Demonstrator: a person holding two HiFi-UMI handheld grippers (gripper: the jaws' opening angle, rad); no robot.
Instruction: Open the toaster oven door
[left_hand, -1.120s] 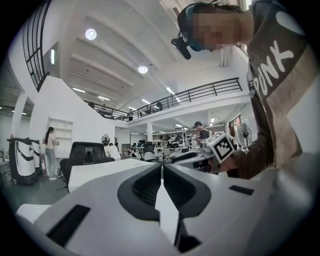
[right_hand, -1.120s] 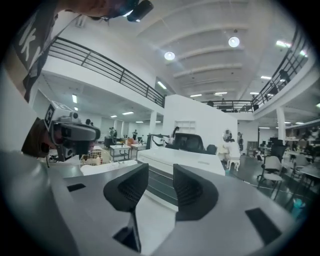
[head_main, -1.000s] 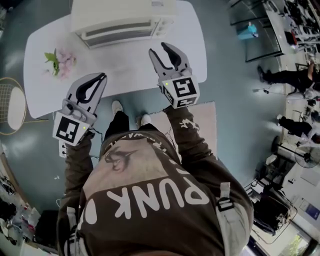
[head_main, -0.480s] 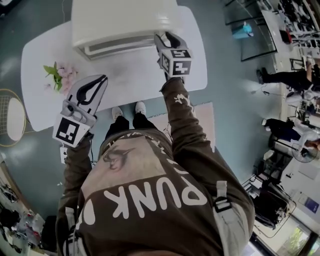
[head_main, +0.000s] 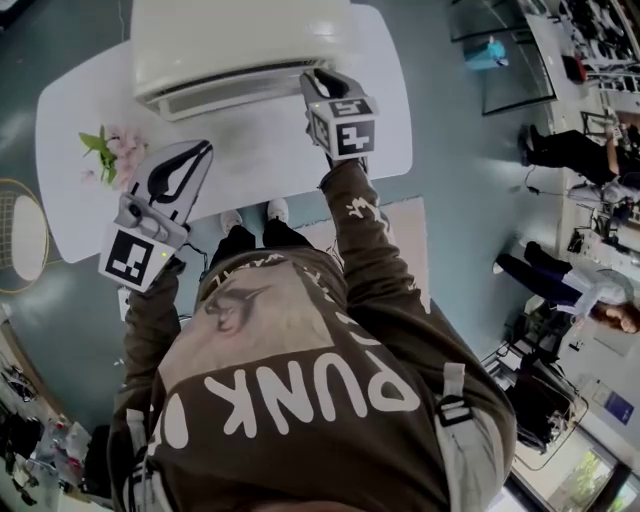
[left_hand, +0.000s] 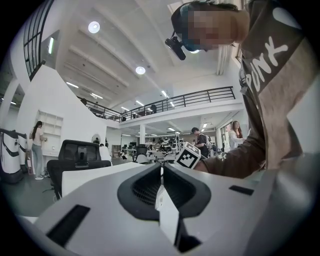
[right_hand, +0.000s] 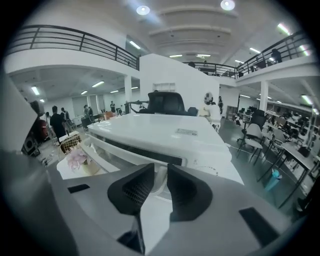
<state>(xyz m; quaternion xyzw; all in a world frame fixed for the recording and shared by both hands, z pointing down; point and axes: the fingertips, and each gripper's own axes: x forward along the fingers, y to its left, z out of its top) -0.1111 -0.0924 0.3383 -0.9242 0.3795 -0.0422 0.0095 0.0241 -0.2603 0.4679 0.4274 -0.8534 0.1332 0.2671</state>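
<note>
A white toaster oven stands at the back of a white table, its door shut. My right gripper is up against the right end of the oven's front. In the right gripper view the oven fills the middle. Its white door handle runs in between the jaws of the right gripper. Those jaws are closing, and a narrow gap still shows beside the handle. My left gripper hangs over the table's front left, shut and empty, and in its own view the left gripper points away from the oven.
A small pot of pink flowers sits on the table's left part, also seen as flowers left of the oven. A round wire object lies on the floor at the left. Several people and office chairs are farther off.
My right gripper has gone from the table's front edge forward to the oven's front, and its jaws have narrowed. The left gripper has hardly moved.
</note>
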